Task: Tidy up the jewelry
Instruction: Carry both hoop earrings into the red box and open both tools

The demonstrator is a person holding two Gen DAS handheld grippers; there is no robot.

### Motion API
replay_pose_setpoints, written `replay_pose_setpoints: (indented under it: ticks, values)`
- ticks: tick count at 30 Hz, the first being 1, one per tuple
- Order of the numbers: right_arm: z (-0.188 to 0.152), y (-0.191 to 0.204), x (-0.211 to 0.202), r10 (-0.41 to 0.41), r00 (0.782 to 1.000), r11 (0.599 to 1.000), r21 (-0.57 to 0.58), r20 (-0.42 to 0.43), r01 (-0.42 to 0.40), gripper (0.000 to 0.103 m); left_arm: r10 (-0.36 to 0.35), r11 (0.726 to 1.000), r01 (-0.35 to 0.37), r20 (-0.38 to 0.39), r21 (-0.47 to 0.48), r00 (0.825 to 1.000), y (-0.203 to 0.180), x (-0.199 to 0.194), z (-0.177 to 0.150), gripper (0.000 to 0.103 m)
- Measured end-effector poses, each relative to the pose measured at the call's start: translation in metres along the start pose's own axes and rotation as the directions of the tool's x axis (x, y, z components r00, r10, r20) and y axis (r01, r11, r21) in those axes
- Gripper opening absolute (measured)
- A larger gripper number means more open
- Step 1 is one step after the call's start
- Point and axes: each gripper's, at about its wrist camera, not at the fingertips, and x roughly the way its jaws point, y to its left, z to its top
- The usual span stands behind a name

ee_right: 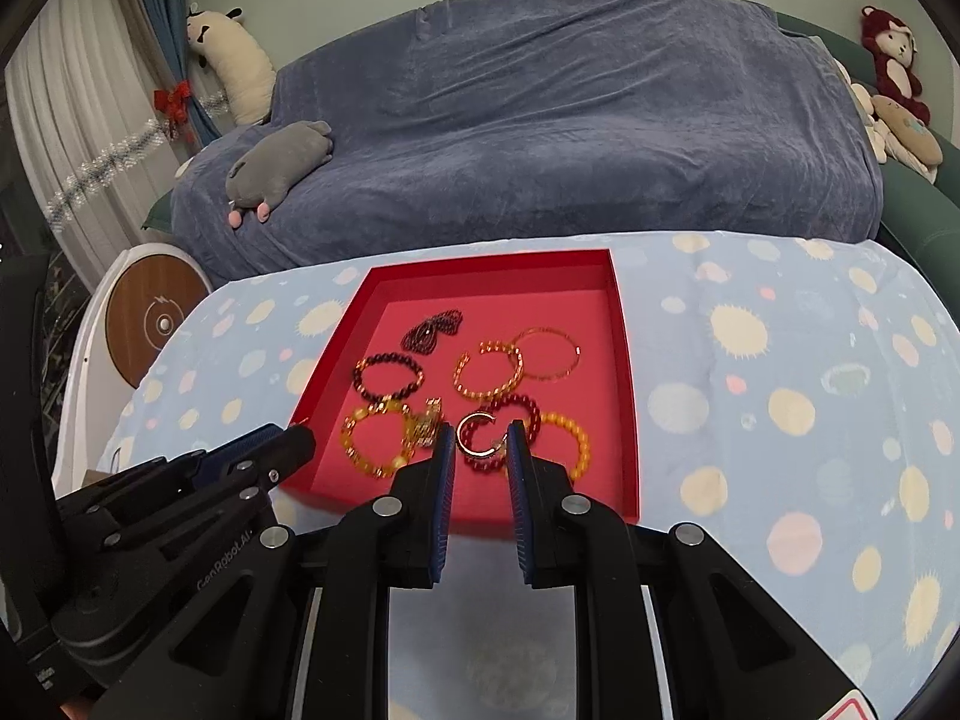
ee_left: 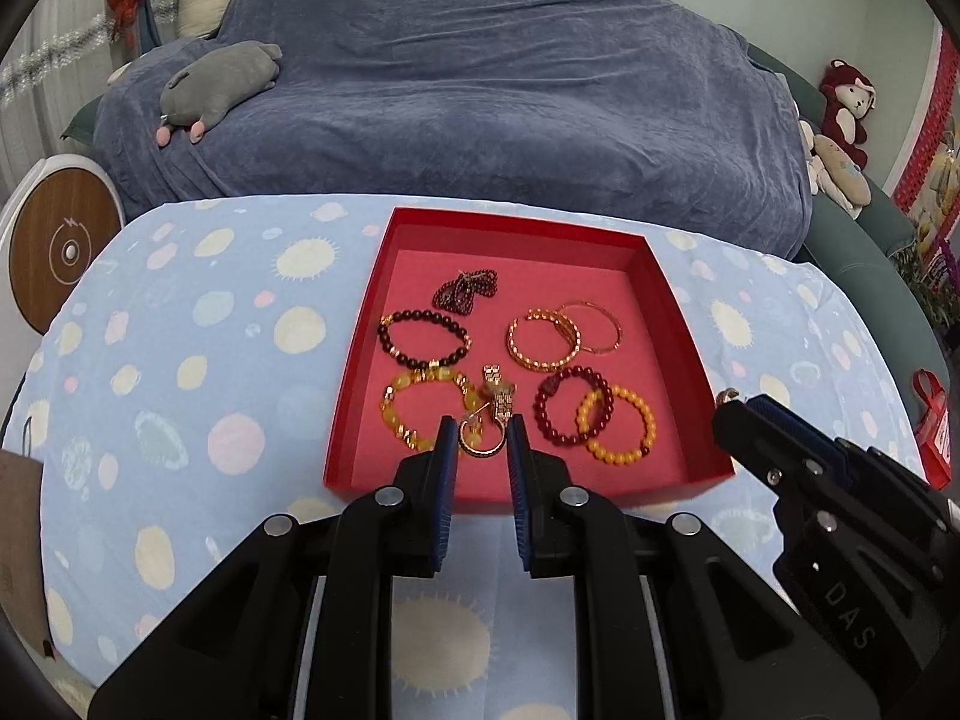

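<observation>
A red tray (ee_left: pixel 660 276) (ee_right: pixel 624 360) on the spotted blue cloth holds several bracelets: dark beads (ee_left: pixel 423 336), amber beads (ee_left: pixel 420 405), gold bangles (ee_left: pixel 543 339), dark red beads (ee_left: pixel 570 411), yellow beads (ee_left: pixel 618 426) and a dark bead cluster (ee_left: pixel 465 288). My left gripper (ee_left: pixel 482 438) holds a gold ring with a dangling gold chain (ee_left: pixel 483 441) between its fingers, over the tray's near part. My right gripper (ee_right: pixel 480 441) holds a gold open hoop (ee_right: pixel 474 435) between its fingers, over the dark red beads (ee_right: pixel 510 420).
A sofa under a blue cover (ee_left: pixel 480 90) stands behind the table, with a grey plush (ee_left: pixel 219 84) on it. A round white and wood device (ee_left: pixel 54 240) stands at the left. A red bag (ee_left: pixel 933 432) sits at the right edge. More plush toys (ee_left: pixel 843 114) lie at the far right.
</observation>
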Motion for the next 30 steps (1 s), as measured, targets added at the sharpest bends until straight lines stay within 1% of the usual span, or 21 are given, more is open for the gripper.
replay_pose_setpoints:
  ticks: [4,9,16,23,30]
  values:
    - [0.014,-0.005,0.020,0.006,1.000,1.000,0.012,-0.006,-0.006,0.016,0.000,1.000,0.000,-0.011,-0.001,1.000,0.001,0.018,0.013,0.016]
    - [0.030,-0.008,0.046,-0.004,1.000,1.000,0.013,-0.017,0.005,0.016,0.018,1.000,-0.017,-0.018,0.005,1.000,0.003,0.041,0.029,0.016]
    - [0.041,-0.013,0.079,-0.013,0.999,1.000,0.014,-0.048,0.014,0.016,0.034,0.999,-0.034,-0.041,-0.002,0.999,0.010,0.073,0.045,0.016]
    - [0.045,-0.012,0.104,-0.019,0.997,1.000,0.008,-0.074,0.020,0.016,0.050,0.999,-0.049,-0.062,0.008,0.997,0.012,0.094,0.051,0.016]
    - [0.041,-0.013,0.117,-0.027,0.995,1.000,0.004,-0.098,0.027,0.016,0.054,0.999,-0.054,-0.083,0.006,0.995,0.013,0.106,0.048,0.016]
